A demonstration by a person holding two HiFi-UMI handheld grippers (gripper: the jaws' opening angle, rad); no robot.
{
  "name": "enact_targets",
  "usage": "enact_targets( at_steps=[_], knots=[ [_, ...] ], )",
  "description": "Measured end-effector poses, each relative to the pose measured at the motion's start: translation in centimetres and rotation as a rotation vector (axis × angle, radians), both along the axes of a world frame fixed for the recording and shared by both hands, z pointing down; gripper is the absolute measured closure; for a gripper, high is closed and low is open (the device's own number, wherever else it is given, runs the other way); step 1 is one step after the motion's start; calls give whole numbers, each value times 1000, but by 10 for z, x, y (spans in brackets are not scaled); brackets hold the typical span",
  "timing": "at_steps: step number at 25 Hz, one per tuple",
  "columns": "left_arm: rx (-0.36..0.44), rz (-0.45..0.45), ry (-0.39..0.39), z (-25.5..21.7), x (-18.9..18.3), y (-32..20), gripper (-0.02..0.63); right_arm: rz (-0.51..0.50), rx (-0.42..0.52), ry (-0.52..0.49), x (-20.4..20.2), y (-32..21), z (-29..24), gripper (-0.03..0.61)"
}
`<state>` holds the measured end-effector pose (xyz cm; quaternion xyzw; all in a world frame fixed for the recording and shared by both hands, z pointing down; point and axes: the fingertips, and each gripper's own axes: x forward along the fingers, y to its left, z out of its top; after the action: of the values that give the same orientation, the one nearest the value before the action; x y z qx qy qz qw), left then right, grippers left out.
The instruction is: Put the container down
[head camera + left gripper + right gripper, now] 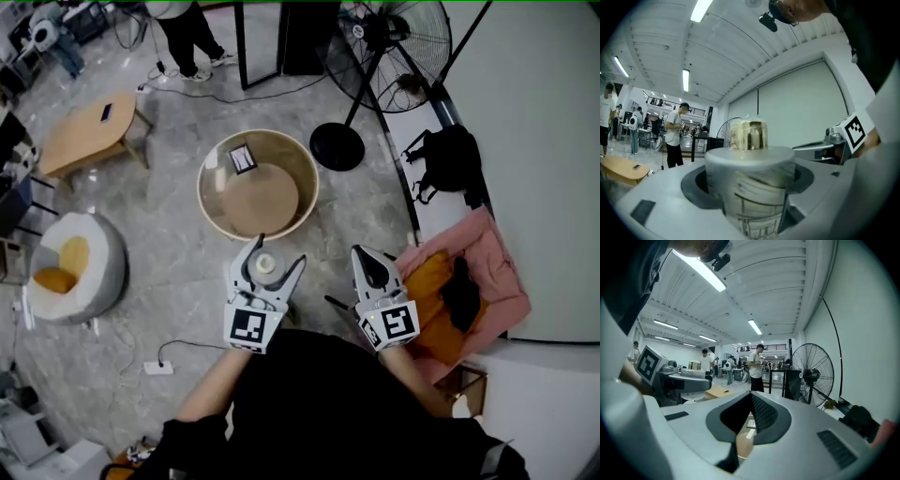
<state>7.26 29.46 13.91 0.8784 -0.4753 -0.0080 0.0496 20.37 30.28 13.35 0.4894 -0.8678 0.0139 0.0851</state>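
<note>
Container (pixel 266 263) in left gripper (pixel 278 254), near table rim (pixel 212 221)

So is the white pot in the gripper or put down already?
In the gripper. The left hand-held gripper is shut on the white cylindrical container with its gold cap, jaws against both sides.

right gripper (pixel 751 397), jaws closed (tips touching), fan (pixel 811 373)

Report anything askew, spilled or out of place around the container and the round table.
Nothing is spilled or damaged. The container stands upright, clamped in the left tool, near the rim of the round table. The right tool is shut and empty. Only untidy spot: a crumpled pink cloth heaped by the wall.
</note>
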Motion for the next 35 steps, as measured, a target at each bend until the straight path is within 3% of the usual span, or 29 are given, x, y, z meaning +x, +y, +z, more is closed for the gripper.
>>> enact_targets(
  at_steps=[14, 24, 35],
  knots=[
    [-51, -35, 78, 6, -56, -122, 267, -56, -28, 21, -62, -142, -2, 557],
    [-69, -94, 120, 14, -84, -166, 267, -61, -93, 70, -70, -169, 30, 557],
    [-117, -192, 158, 25, -91, -190, 267, -125, -68, 34, -73, -220, 25, 557]
  ],
)
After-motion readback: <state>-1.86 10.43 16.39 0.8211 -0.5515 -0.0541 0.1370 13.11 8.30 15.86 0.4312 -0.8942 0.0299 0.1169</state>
